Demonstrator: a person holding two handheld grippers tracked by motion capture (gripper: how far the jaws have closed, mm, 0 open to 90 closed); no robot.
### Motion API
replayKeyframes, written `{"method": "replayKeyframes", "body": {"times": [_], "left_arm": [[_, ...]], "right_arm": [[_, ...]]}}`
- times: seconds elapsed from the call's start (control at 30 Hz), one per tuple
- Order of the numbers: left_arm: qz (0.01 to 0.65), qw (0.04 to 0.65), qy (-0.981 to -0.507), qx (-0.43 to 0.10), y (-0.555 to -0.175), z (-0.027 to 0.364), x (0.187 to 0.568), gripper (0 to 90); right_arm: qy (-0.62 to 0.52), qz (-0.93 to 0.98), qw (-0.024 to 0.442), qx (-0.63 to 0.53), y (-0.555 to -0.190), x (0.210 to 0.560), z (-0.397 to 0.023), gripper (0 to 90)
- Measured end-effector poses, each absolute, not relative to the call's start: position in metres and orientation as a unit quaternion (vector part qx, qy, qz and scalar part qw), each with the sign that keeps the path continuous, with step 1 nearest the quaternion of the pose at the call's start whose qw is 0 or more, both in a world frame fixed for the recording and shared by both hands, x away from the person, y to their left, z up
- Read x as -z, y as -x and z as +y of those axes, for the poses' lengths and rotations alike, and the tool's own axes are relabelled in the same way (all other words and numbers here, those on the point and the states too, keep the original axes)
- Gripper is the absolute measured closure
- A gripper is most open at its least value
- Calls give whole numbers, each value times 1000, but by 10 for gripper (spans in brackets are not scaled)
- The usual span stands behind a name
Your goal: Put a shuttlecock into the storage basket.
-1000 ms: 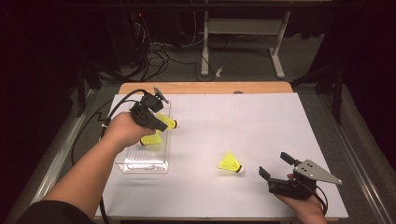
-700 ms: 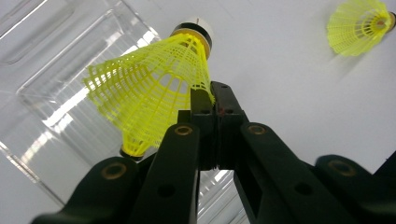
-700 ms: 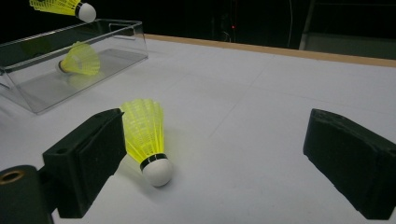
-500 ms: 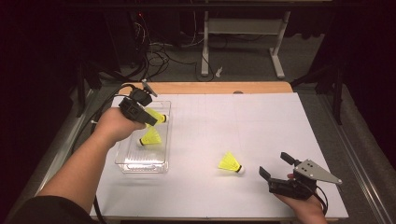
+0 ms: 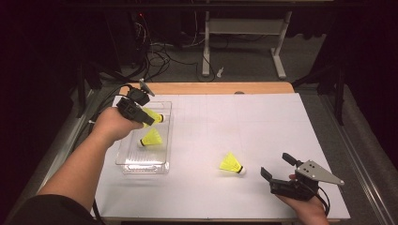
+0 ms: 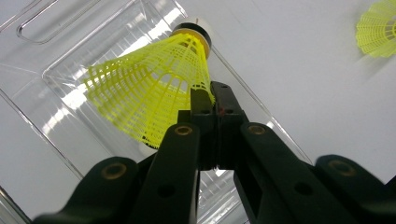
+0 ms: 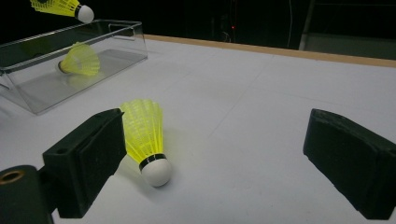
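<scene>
Left side first: the left gripper (image 5: 149, 118) is now hanging over the far end of the clear plastic tray (image 5: 123, 161), having carried in from the open mat a second ago. Its jaws are pinched tight on the mesh skirt of a yellow shuttlecock (image 6: 149, 88), cork pointing toward 1 o'clock in the left gripper view. A second shuttlecock (image 5: 151, 138) is already lying inside the tray, at 6 o'clock from the held one. Judgement: the carry is finishing and release into the tray is due.

Moving right, a third shuttlecock (image 5: 232, 164) is lying on the white mat (image 5: 263, 122), well apart from the tray. At 4 o'clock from it, the right gripper (image 5: 277, 174) is resting with jaws spread wide, empty, unmoved, facing that shuttlecock.
</scene>
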State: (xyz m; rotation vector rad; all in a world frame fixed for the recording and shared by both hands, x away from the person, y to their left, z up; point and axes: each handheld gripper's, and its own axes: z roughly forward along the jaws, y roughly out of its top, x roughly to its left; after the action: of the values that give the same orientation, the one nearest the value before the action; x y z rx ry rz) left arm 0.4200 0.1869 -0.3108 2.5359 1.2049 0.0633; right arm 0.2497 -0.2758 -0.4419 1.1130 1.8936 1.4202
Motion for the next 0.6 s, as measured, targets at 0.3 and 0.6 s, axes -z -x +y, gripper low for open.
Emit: {"method": "replayKeyframes", "body": {"times": [0.3,0.6], "left_arm": [[424,163,-891,-19,-423,187,313,895],[425,157,-891,-20,-424,183,311,896]], "right_arm": [[-410,700,260,-524,-250,442,-276,66],[-409,700,261,-525,-249,441,-275,65]]}}
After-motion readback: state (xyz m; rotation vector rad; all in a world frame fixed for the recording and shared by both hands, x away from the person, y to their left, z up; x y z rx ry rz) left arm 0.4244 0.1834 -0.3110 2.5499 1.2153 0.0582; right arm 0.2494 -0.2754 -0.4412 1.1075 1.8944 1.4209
